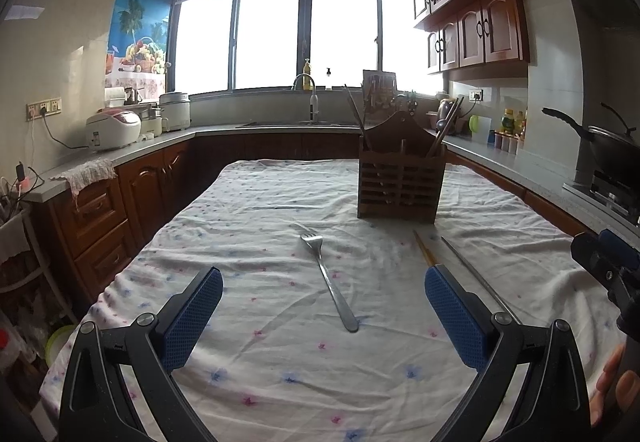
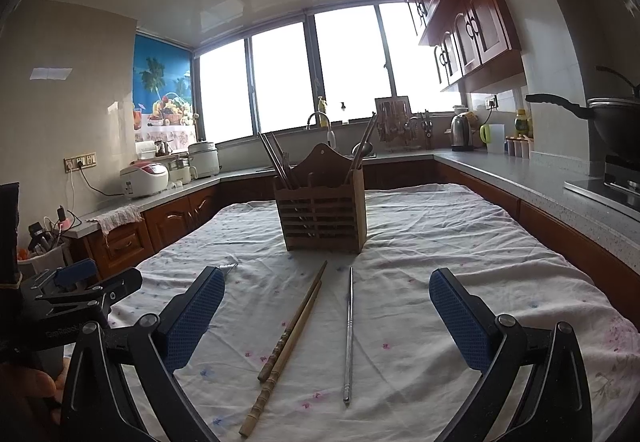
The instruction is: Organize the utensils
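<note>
A table draped in a floral cloth (image 1: pixel 248 210) is shown from two hand-held grippers, both held low over its near end. At the left, the left gripper (image 1: pixel 324 300) is seen with its blue pads set wide apart and nothing between them. A steel fork (image 1: pixel 329 280) lies flat on the cloth inside that gap, tines pointing away toward the holder. Further right, a pair of wooden chopsticks (image 2: pixel 286 346) lies side by side and touching, and just beside it a single metal chopstick (image 2: pixel 349 334) is laid almost parallel. Both are framed by the right gripper (image 2: pixel 326 300), likewise fully spread and empty. Beyond them, at the middle of the table, a slatted wooden utensil holder (image 2: pixel 324 218) stands upright, with several utensils already stowed in its compartments. The step in hand is judged to be the approach before a pick-up. A descent and closure across a thin shaft lying flush on soft cloth would next be called for.
</note>
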Available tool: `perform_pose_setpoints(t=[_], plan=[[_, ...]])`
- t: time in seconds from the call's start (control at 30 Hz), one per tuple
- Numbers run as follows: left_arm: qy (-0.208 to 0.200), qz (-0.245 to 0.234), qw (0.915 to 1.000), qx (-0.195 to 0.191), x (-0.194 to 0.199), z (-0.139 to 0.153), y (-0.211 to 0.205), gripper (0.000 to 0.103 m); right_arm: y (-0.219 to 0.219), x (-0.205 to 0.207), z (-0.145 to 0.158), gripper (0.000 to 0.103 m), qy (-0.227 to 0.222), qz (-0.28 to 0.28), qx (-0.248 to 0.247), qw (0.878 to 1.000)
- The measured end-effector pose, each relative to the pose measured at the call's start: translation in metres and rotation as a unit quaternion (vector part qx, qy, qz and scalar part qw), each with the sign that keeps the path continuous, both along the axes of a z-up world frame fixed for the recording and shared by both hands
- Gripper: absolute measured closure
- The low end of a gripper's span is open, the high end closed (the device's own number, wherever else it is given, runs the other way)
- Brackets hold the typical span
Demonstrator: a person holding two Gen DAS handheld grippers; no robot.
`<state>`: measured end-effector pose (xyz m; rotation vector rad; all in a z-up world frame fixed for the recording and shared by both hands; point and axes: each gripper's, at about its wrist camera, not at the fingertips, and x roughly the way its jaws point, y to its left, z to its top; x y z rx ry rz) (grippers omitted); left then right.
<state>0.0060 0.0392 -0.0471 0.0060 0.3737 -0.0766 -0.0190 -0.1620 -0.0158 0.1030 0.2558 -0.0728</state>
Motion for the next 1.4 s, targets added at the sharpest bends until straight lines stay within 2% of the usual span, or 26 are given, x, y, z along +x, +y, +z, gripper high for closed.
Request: perform_pose_setpoints(t=[1.4], plan=[[-0.002, -0.009, 1.0, -0.002, -0.0025, 0.004, -0.0078, 0.001, -0.002, -0.0007, 0.0097, 0.0, -0.009, -0.001, 0.003, 1.0]])
